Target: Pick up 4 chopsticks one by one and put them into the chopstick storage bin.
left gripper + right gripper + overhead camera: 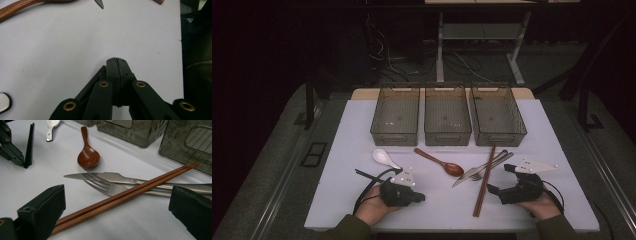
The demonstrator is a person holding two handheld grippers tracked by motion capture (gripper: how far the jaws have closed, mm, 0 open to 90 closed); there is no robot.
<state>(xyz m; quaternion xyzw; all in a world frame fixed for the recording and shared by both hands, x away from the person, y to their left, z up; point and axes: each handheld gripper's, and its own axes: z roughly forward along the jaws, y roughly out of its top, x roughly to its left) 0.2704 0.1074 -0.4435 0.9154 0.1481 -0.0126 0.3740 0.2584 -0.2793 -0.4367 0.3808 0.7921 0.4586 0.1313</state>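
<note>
Cutlery lies on the white mat (337, 150). From left to right there is a white spoon (384, 157), a wooden spoon (439, 162), a steel knife (472, 172) crossed with a fork (494, 162), and brown chopsticks (484, 180). Black chopsticks (367, 175) lie by my left hand. My left gripper (417, 197) rests on bare mat, shut and empty (117, 60). My right gripper (501, 178) is open, its jaws standing either side of the brown chopsticks (140, 191) without touching them. Just beyond lie the fork (105, 186), the knife (100, 176) and the wooden spoon (88, 157).
Three empty smoky plastic bins (395, 115) (447, 115) (497, 115) stand side by side along the back of the mat. Two of the bins (130, 130) (192, 145) are close behind the cutlery. The table's front edge runs just behind my hands.
</note>
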